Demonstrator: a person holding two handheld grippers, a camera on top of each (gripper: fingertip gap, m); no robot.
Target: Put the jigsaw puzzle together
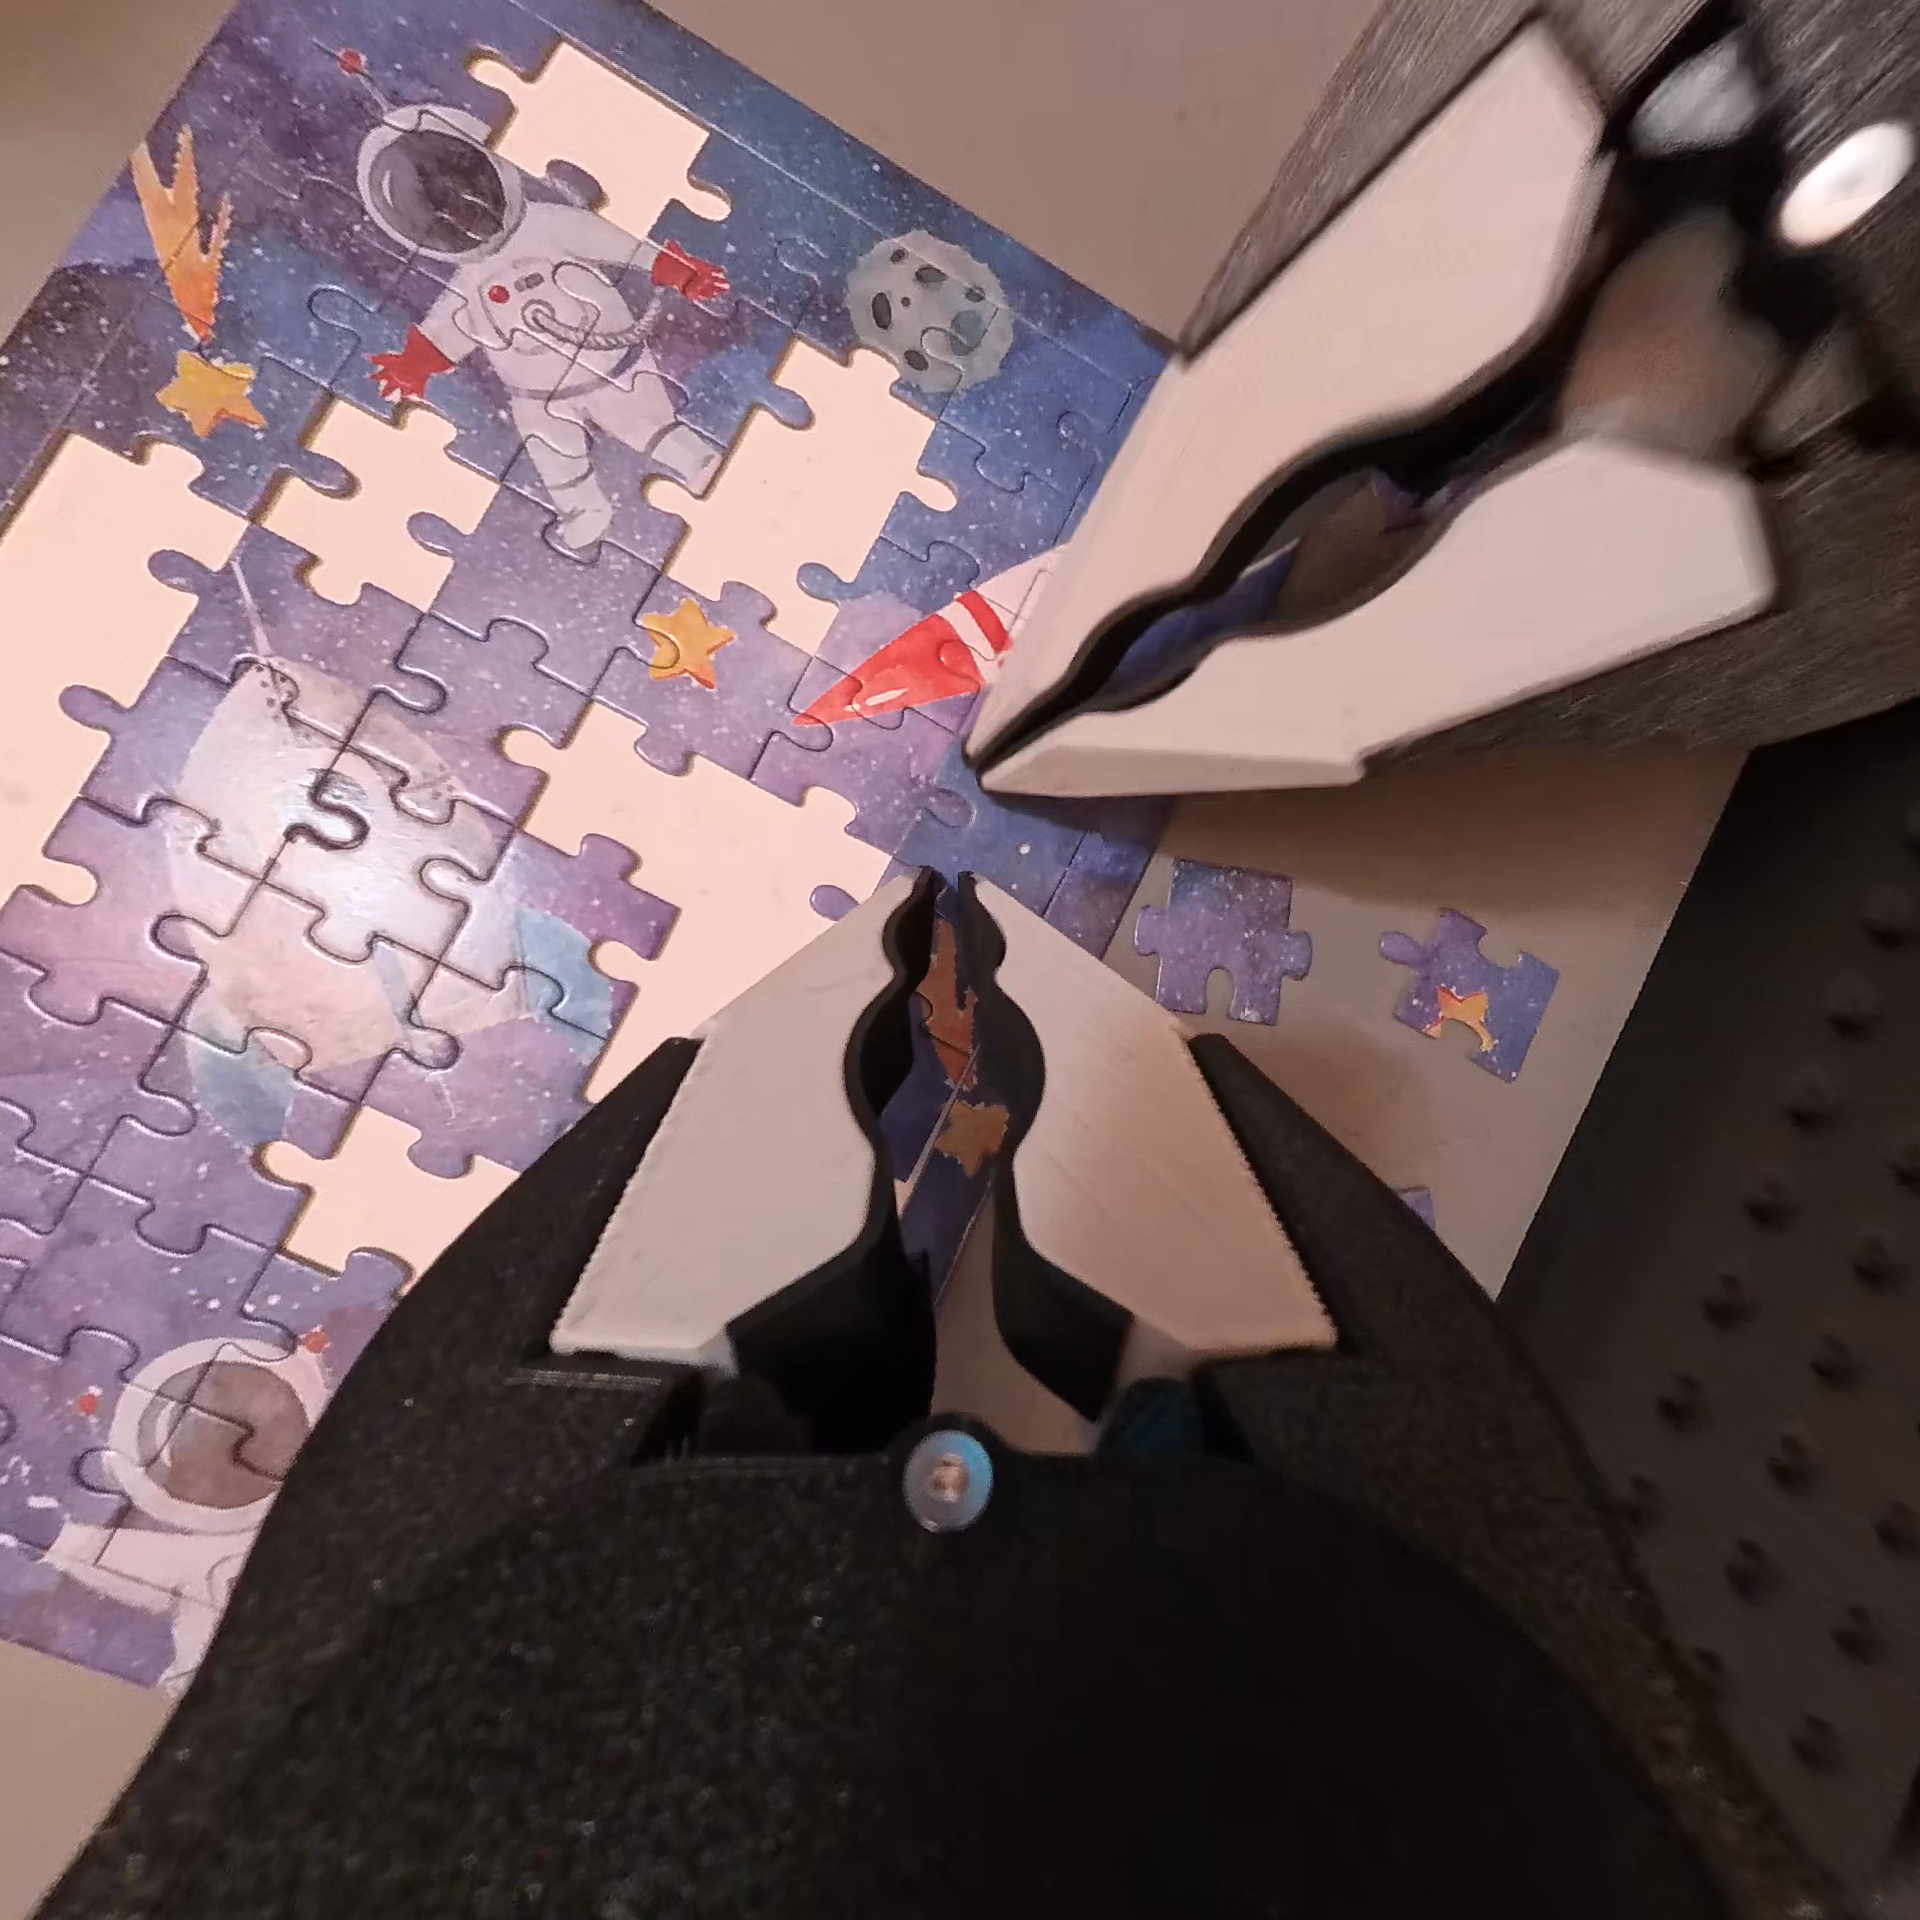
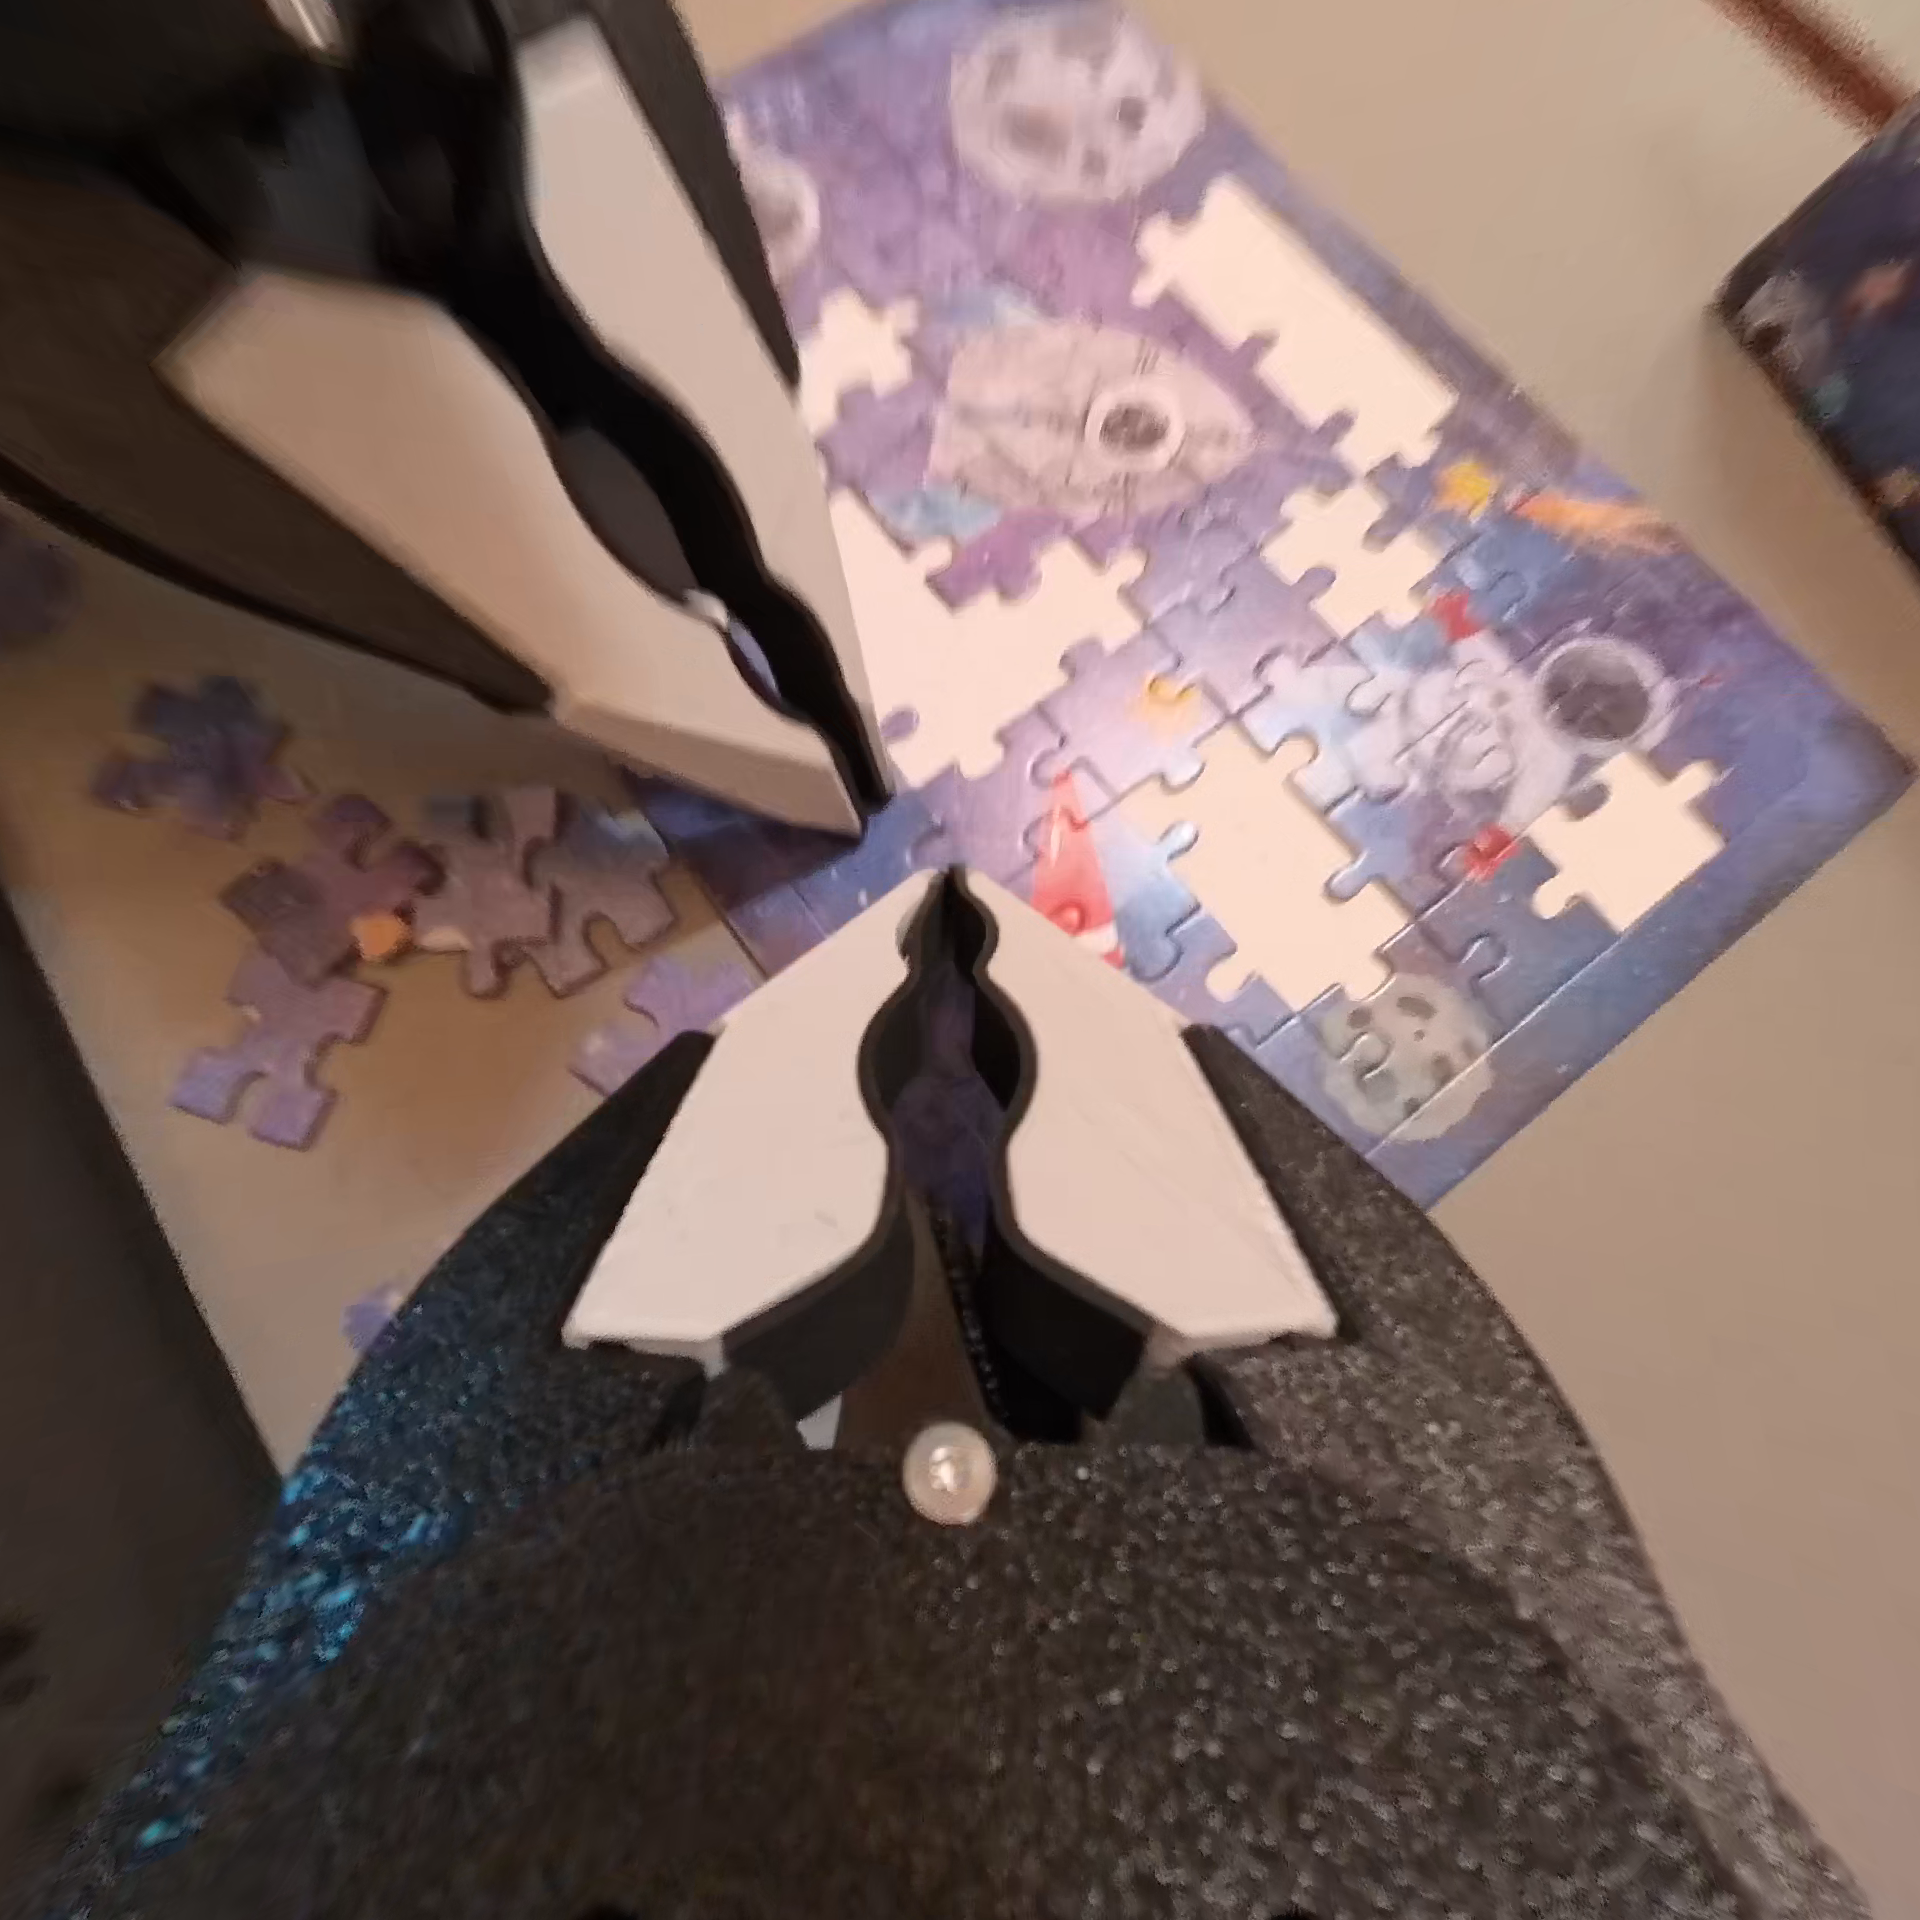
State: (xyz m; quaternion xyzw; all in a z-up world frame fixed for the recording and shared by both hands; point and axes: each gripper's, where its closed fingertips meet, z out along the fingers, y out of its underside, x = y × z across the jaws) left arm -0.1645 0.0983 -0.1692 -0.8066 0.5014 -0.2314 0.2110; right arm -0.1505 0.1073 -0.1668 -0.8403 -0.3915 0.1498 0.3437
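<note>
A space-themed jigsaw puzzle (image 1: 343, 883) lies flat on a beige table, partly assembled with several empty gaps; it also shows in the right wrist view (image 2: 1101, 436). My left gripper (image 1: 943, 883) is shut on a puzzle piece (image 1: 954, 1023) with orange comet and star marks. My right gripper (image 2: 948, 881) is shut on a dark purple piece (image 2: 951, 1101). Both tips hover close together over the puzzle's edge near the red rocket (image 1: 904, 665). The right gripper shows at the upper right of the left wrist view (image 1: 982, 769), and the left gripper at the upper left of the right wrist view (image 2: 868, 816).
Two loose pieces (image 1: 1226, 945) (image 1: 1475, 997) lie on the table beside the puzzle. A pile of several loose pieces (image 2: 416, 883) lies left of the puzzle. A dark box (image 2: 1829, 291) stands at the far right. A black dotted surface (image 1: 1766, 1195) borders the table.
</note>
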